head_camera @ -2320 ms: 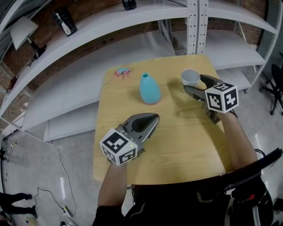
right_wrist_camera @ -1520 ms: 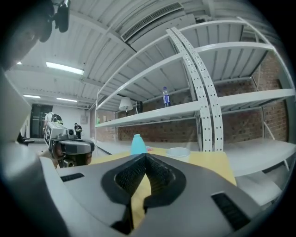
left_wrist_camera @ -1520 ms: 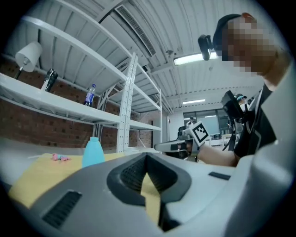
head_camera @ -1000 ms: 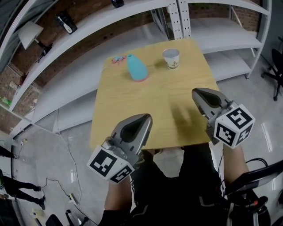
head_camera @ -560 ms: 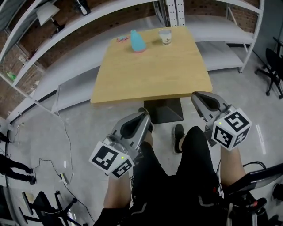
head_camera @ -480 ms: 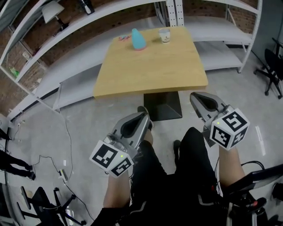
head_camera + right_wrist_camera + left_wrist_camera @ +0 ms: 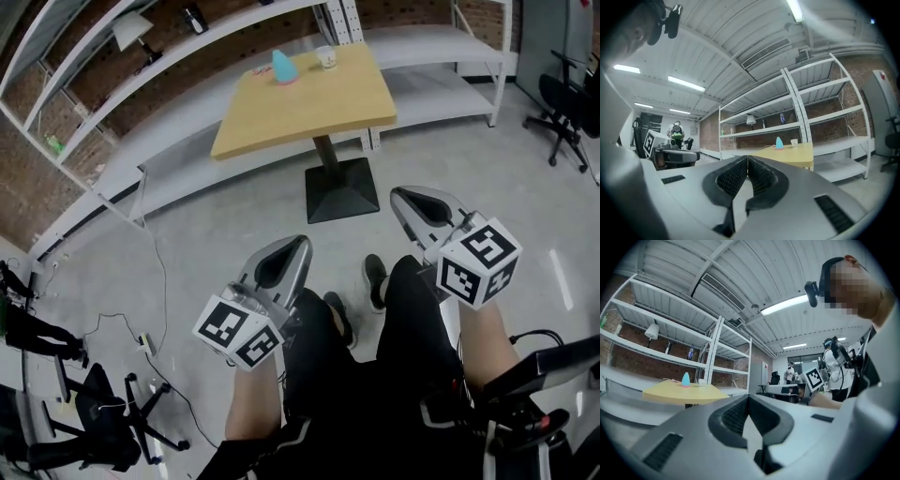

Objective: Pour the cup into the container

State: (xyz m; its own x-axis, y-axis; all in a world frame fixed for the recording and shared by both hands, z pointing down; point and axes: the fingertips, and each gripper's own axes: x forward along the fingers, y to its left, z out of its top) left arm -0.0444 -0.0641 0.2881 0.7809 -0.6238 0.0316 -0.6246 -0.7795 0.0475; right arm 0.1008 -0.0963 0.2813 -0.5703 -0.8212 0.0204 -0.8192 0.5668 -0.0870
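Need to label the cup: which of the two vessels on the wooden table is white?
The paper cup, standing right of the container in the head view. It is white and open-topped; the container is turquoise and taller.

Open floor (image 7: pixel 216 206) runs toward the table (image 7: pixel 309 108) at 12 o'clock, its black pedestal base (image 7: pixel 339 190) standing in the way. The near table top is free; cup (image 7: pixel 325 57) and container (image 7: pixel 282 67) stand at the far edge. Shelving (image 7: pixel 431 42) closes behind.

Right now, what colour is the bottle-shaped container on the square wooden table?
The bottle-shaped container is turquoise; the head view shows it best.
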